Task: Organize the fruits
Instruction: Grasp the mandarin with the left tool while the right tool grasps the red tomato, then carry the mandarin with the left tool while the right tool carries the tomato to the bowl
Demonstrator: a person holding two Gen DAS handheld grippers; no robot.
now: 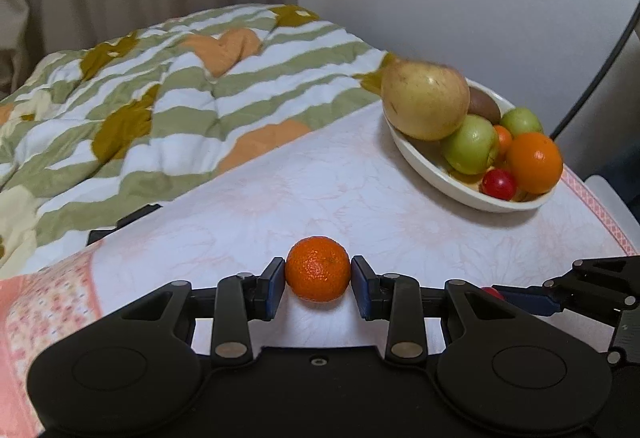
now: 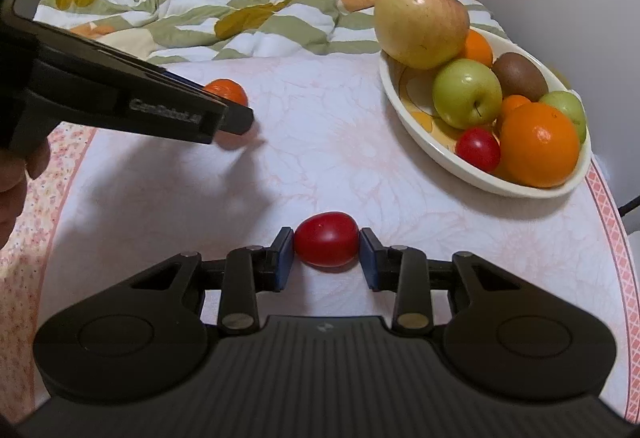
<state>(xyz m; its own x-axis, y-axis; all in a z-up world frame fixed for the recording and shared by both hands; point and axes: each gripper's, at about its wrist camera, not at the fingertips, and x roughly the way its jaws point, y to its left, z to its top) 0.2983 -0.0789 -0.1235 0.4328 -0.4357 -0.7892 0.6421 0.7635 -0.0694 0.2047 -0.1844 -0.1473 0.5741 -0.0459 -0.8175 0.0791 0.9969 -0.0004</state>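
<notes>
A small mandarin sits between my left gripper's blue pads, which touch both its sides; it rests on or just above the table. It also shows in the right wrist view behind the left gripper's finger. My right gripper has a red plum between its pads; the left pad touches it, the right pad is at its edge. A white oval bowl at the right holds a large yellow apple, green apples, a kiwi, oranges and a red plum.
The table has a pale floral cloth with a pink patterned border. A green, white and orange striped quilt lies behind the table. A wall and curtain stand behind. A dark cable runs at the far right.
</notes>
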